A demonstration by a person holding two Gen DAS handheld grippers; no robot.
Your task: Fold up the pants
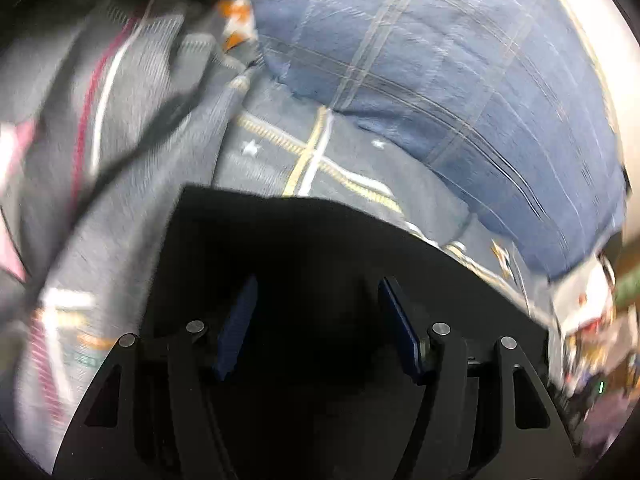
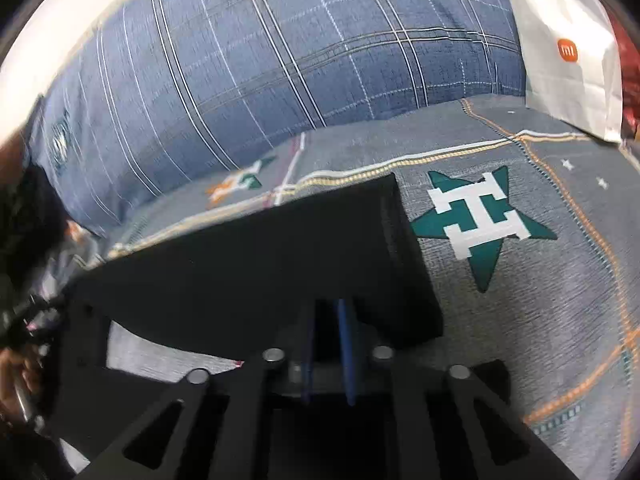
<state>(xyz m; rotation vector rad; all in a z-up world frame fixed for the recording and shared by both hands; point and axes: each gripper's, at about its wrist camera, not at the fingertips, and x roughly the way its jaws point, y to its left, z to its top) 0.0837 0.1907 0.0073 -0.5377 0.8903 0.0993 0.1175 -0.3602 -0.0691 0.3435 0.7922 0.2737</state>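
**Black pants on the bed, one claw clamped, one apart**

Grey bedsheet [image 2: 520, 320] printed with green stars and dotted orange and yellow lines covers the bed, and a blue plaid pillow [image 2: 280, 60] lies along its far side. Beside the pillow, at the far right of the right wrist view, a white paper bag [image 2: 568, 60] with an orange logo stands on the sheet.

Black pants [image 2: 260, 264] lie on the sheet in front of both cameras. The right claw [image 2: 330, 316] has its blue pads close together, clamped on an edge of the pants, with the cloth spreading away to the left.

The left claw [image 1: 316, 308] stands with its pads apart over the dark cloth; whether they touch it cannot be told. This view is motion-blurred at the left, where rumpled grey bedding [image 1: 100, 120] shows.
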